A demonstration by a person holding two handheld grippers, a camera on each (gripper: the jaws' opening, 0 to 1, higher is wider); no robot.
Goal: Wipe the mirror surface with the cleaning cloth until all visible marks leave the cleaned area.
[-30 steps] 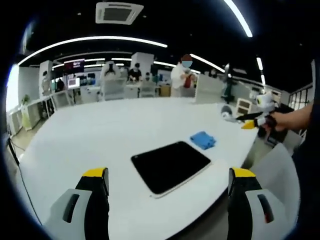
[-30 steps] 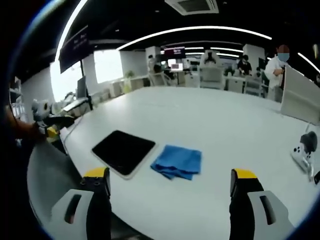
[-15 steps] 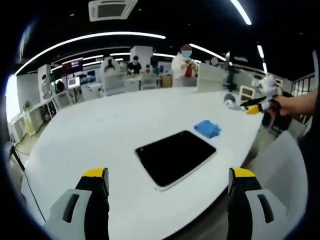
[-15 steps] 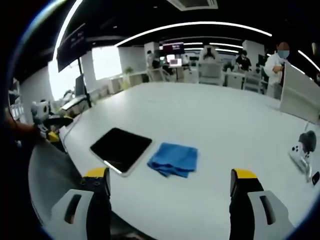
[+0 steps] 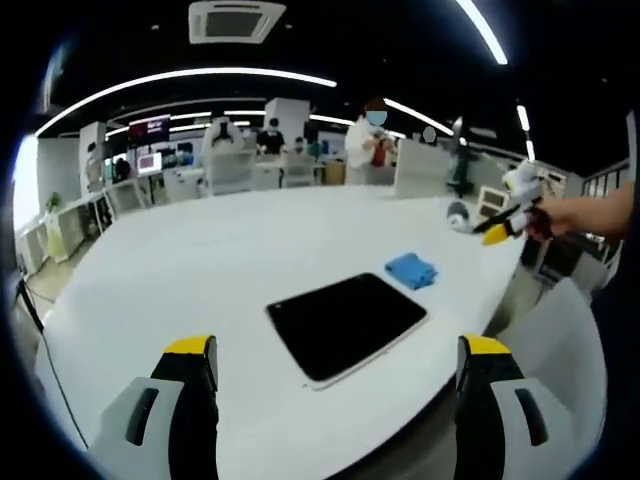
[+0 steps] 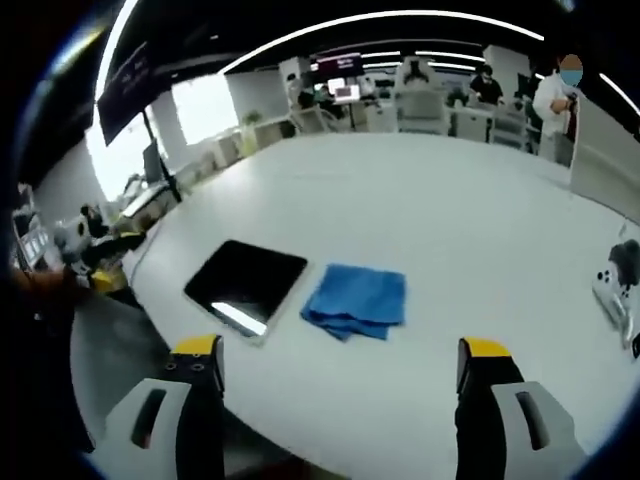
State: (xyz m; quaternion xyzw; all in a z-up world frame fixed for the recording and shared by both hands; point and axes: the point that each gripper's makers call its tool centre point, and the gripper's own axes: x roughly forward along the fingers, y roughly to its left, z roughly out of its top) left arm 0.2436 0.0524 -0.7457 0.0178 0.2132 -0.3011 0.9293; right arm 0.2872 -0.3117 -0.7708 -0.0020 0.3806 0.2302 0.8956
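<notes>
Mirror (image 5: 346, 324) flat on worktop (image 5: 200, 270), blue cloth (image 6: 355, 299) just beside it; both grippers' jaws wide, empty.

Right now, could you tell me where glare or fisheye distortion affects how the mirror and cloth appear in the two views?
Right gripper view: a bright strip of ceiling light reflects near one edge of the mirror; the cloth is glare-free and fairly sharp. Left gripper view: the mirror reads uniformly dark, the cloth small and soft. In both, the table edge bows from the fisheye.
</notes>
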